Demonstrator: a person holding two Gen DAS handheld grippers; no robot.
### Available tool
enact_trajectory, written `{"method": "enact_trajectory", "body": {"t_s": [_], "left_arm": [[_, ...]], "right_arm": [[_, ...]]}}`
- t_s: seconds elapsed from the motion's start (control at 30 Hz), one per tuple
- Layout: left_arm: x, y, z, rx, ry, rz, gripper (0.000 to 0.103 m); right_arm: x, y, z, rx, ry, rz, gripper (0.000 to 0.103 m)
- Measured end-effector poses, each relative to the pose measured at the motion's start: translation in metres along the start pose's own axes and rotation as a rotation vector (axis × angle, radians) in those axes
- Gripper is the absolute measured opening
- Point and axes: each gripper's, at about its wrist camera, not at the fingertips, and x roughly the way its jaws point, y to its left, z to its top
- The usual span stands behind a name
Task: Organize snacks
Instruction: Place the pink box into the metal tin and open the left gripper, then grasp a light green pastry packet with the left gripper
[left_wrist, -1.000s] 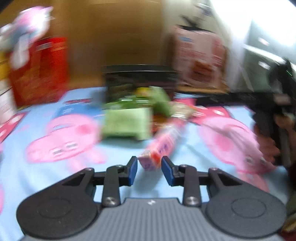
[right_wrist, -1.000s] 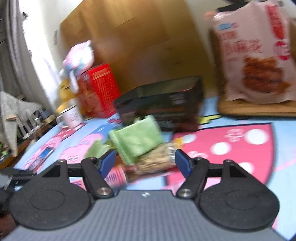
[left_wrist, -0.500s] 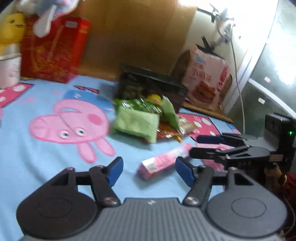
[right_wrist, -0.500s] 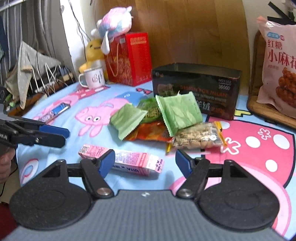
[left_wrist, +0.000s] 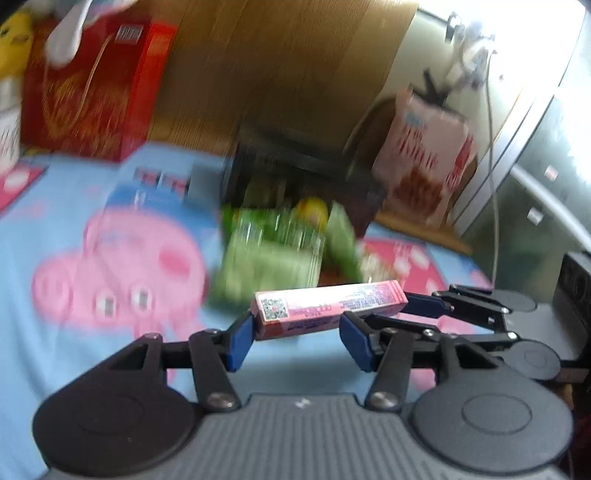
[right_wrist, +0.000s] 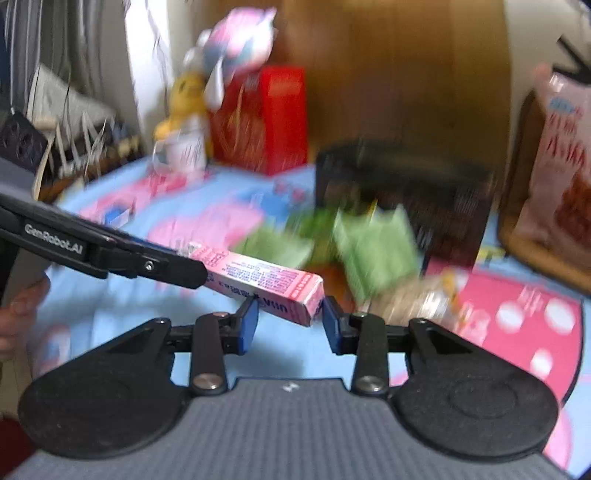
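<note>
A long pink snack box (left_wrist: 328, 306) hangs just above the blue cartoon cloth (left_wrist: 74, 206), and it is sharp while the background blurs. My left gripper (left_wrist: 299, 339) has the box's near end between its jaws. They are closing, with the left pad against the box end and the right pad under its side. In the right wrist view the other end of the pink box (right_wrist: 266, 280) sits slantwise between my right gripper's (right_wrist: 290, 325) closing jaws, touching both pads. Green packets (right_wrist: 373, 254) lie in front of an open black box (right_wrist: 402, 192).
A red carton (left_wrist: 88, 92) and a mug (right_wrist: 184, 147) stand at the back left, with plush toys (right_wrist: 236, 48) above them. A big pink snack bag (right_wrist: 561, 166) leans at the back right on a wooden tray. A peanut pack (right_wrist: 413, 299) lies by the green packets.
Half a second ago the pink box lay on the cloth between wide jaws. Both grippers have since closed in on its two ends and it has come up off the cloth.
</note>
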Motion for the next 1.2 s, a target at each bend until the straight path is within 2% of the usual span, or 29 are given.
{"method": "enact_trajectory", "body": {"t_s": [0.1,0.2,0.3,0.4,0.5,0.6,0.7,0.83,0.93,1.07,1.17,1.2], "left_arm": [[0.006,-0.015,0.049,0.057,-0.069,0.007,0.051],[0.023,-0.029,0.098,0.143,-0.148,0.03,0.051],[0.054,-0.031,0.137,0.155,-0.156,0.019,0.052],[0.089,-0.028,0.154,0.154,-0.132,0.027,0.052],[0.119,-0.025,0.153,0.159,-0.091,0.056,0.055],[0.13,-0.018,0.146,0.15,-0.061,0.064,0.055],[0.113,-0.004,0.138,0.127,-0.085,0.049,0.06],[0.075,0.016,0.122,0.063,-0.114,0.017,0.064],[0.053,0.025,0.102,0.024,-0.105,0.001,0.065],[0.035,0.025,0.073,-0.003,-0.082,-0.015,0.065],[0.026,0.021,0.052,-0.021,-0.071,-0.023,0.067],[0.024,0.019,0.047,-0.029,-0.066,-0.025,0.067]], "right_arm": [[0.002,-0.015,0.036,-0.001,-0.084,-0.044,0.041],[0.018,-0.04,0.072,0.008,-0.127,-0.106,0.041],[0.041,-0.069,0.092,0.038,-0.132,-0.164,0.041],[0.062,-0.097,0.097,0.106,-0.111,-0.19,0.041],[0.079,-0.115,0.095,0.145,-0.085,-0.233,0.045],[0.077,-0.125,0.087,0.188,-0.106,-0.27,0.05],[0.063,-0.126,0.078,0.256,-0.147,-0.263,0.051],[0.039,-0.112,0.051,0.312,-0.162,-0.161,0.052],[0.027,-0.084,0.026,0.279,-0.143,-0.092,0.066],[0.032,-0.039,0.003,0.115,-0.091,-0.096,0.071],[0.045,-0.017,-0.003,0.013,-0.046,-0.149,0.068],[0.05,-0.015,-0.004,-0.022,-0.035,-0.173,0.049]]}}
